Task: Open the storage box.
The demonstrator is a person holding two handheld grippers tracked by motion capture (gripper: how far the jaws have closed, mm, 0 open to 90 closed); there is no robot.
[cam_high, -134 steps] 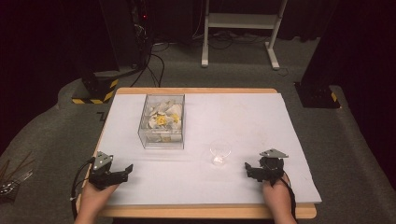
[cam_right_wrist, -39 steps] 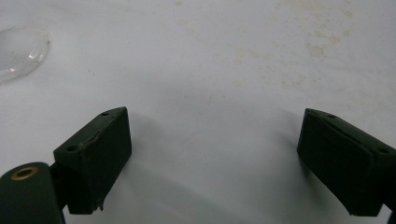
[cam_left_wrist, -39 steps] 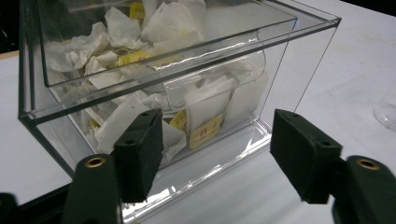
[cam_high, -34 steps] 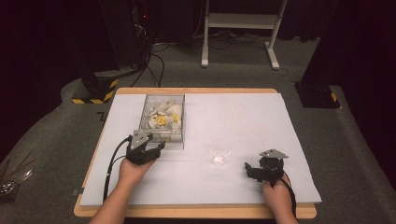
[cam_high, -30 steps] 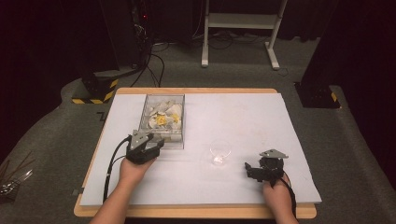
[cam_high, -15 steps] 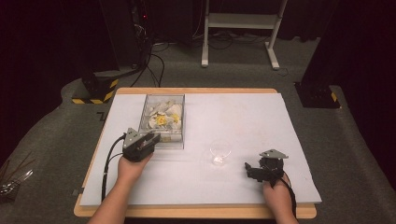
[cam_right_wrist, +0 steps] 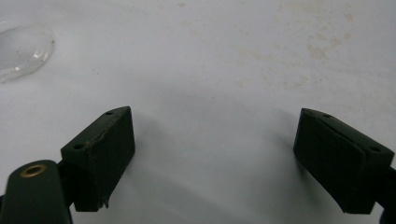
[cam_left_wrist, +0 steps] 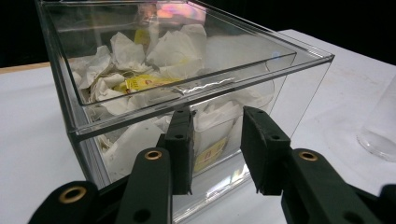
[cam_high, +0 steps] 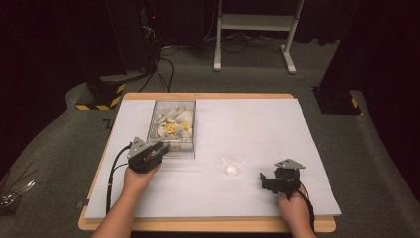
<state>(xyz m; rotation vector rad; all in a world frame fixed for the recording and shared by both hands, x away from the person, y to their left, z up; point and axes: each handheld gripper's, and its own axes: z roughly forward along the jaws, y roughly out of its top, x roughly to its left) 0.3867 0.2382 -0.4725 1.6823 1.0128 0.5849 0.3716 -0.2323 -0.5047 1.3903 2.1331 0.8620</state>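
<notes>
Hidden: contents of the clear box (cam_high: 173,128) were crumpled white wrappers, some yellow, hard to identify (walls reflected glare).
Box: near the worktop's (cam_high: 267,124) left edge.
Left gripper (cam_left_wrist: 215,151): just before the box's near wall, jaws narrowed, just closing on nothing.
Right gripper (cam_right_wrist: 215,158): spread, near the front right corner.

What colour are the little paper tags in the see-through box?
Yellow. The tags among the white packets in the clear box show best in the left gripper view.

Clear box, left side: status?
Left gripper at the clear box front wall, jaws just closed in, gripping nothing. Right gripper open, idle. Glass cup clear of it.
</notes>
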